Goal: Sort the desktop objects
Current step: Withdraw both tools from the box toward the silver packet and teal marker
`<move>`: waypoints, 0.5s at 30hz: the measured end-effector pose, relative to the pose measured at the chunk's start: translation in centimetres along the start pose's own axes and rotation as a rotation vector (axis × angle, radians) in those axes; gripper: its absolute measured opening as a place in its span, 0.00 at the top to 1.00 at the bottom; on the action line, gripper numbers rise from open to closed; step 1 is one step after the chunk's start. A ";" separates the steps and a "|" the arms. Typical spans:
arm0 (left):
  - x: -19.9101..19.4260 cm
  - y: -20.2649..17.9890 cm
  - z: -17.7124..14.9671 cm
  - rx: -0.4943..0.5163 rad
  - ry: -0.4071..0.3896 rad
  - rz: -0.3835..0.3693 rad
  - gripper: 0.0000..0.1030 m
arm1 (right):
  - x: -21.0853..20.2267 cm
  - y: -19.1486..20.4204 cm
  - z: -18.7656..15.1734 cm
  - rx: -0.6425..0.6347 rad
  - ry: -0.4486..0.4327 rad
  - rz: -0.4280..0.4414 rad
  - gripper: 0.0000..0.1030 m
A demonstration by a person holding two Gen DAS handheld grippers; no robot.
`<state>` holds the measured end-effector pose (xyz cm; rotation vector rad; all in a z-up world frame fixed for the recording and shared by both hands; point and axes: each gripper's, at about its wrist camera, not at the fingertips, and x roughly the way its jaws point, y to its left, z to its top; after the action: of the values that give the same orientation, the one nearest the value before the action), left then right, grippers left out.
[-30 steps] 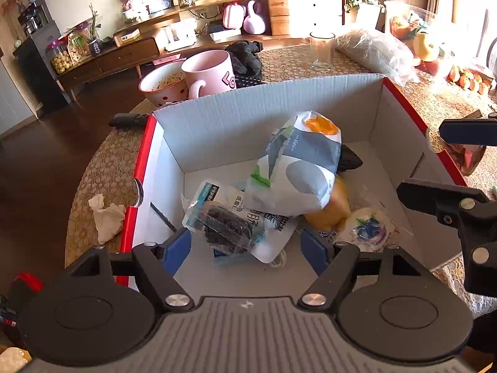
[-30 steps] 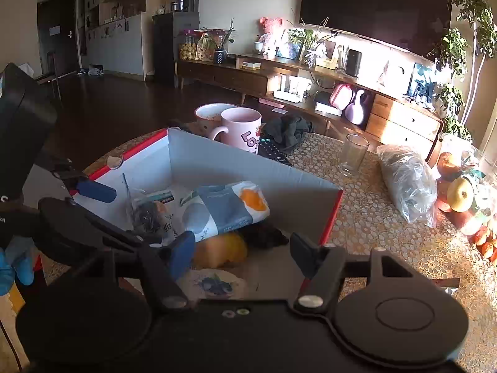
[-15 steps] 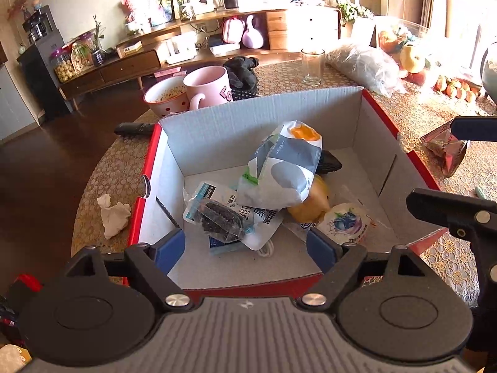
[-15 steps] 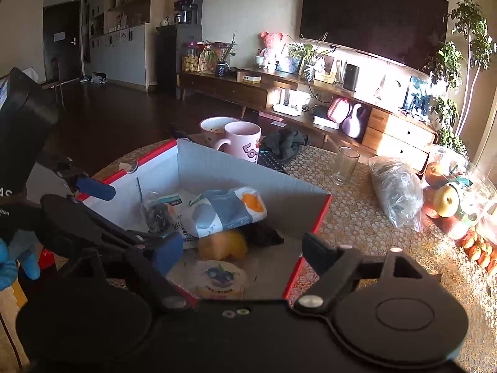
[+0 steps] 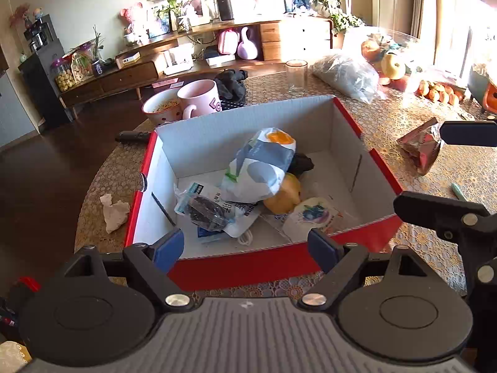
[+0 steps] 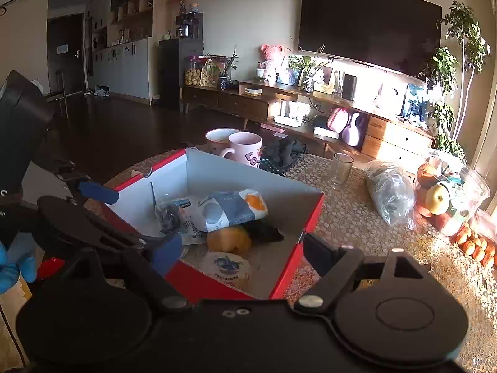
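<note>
The red-sided box sat on the lace-covered table, and everything else is placed against it. Inside it lay a blue-and-white snack bag atop a yellow fruit, a clear packet of dark pieces toward the box's left wall, a round blueberry-printed pack near its front wall, and a dark object behind the bag.

Only the left wrist view showed a crumpled tissue left of the box, a torn brown wrapper to its right, and a black remote at its far left corner. Only the right wrist view showed the television on the wall far behind the box, and a blue-gloved hand beside the box's near left corner. Both views showed the pink mug and bowl just behind the box, with a glass and a clear plastic bag beyond its right side.

The left gripper hung before the box's front wall, spread wide, having just been opening, with nothing pinched. The right gripper hung at the box's near right corner, likewise spread after just opening, touching nothing.
</note>
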<state>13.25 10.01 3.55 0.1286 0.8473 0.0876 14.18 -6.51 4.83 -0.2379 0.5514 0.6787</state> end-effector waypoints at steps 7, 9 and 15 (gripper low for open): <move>-1.5 -2.2 -0.4 0.022 -0.010 -0.002 0.16 | -2.2 -1.0 -1.1 0.037 -0.032 -0.015 0.17; -1.8 -2.7 -0.4 0.022 -0.011 0.000 0.16 | -3.0 -1.2 -1.5 0.037 -0.049 -0.018 0.17; -2.9 -4.8 -0.7 0.039 -0.024 -0.015 0.16 | -4.9 -2.2 -2.4 0.051 -0.070 -0.028 0.17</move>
<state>10.96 4.97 4.52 0.1594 0.8260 0.0556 11.48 -11.72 5.61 -0.1730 0.4965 0.6426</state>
